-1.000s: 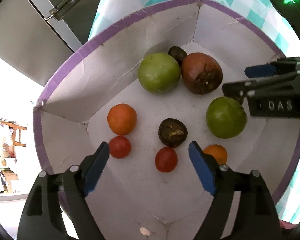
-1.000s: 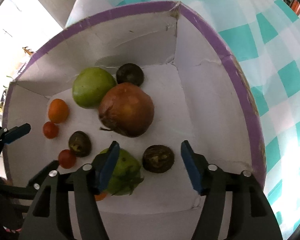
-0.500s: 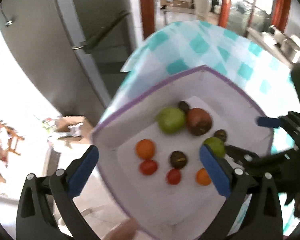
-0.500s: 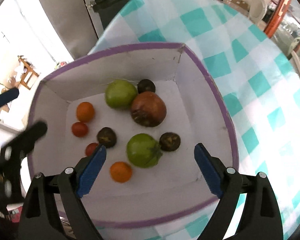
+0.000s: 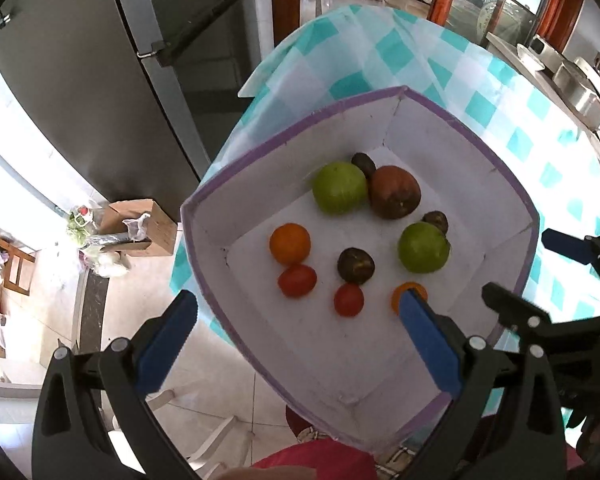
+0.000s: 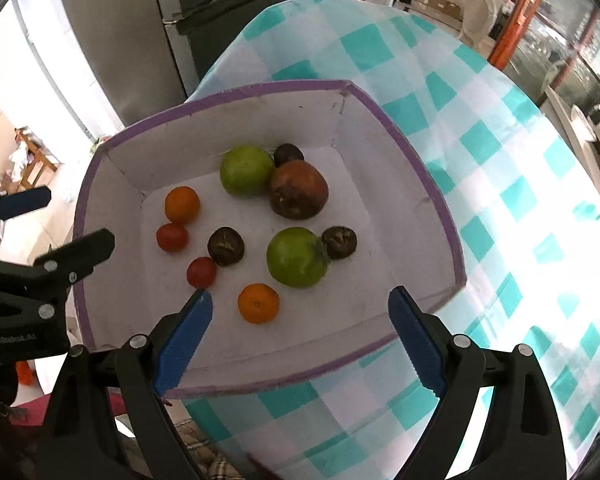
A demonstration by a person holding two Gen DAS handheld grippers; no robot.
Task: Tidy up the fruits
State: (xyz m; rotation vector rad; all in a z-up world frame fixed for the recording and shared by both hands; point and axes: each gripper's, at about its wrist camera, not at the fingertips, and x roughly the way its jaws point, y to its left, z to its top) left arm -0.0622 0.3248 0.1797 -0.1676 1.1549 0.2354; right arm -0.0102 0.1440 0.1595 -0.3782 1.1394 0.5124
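Observation:
A white cardboard box with a purple rim (image 5: 284,140) (image 6: 228,94) sits on the checked tablecloth. It holds two green fruits (image 5: 339,193) (image 6: 298,257), a large brown-red fruit (image 6: 298,193), two oranges (image 5: 290,243) (image 6: 258,303), two small red tomatoes (image 5: 297,280) (image 6: 201,272) and three dark wrinkled fruits (image 6: 225,246). My left gripper (image 5: 296,336) is open and empty, above the box's near left corner. My right gripper (image 6: 300,334) is open and empty, above the box's near edge. Each gripper shows at the side of the other's view.
The teal-and-white checked tablecloth (image 6: 480,148) covers the table to the right of the box. A grey fridge (image 5: 100,80) stands behind. A cardboard box with bags (image 5: 140,224) lies on the floor at left. Metal pots (image 5: 576,80) stand at far right.
Both grippers have pulled up and back out of the box and opened wider. The box and table edge now show whole. The fruits have not moved.

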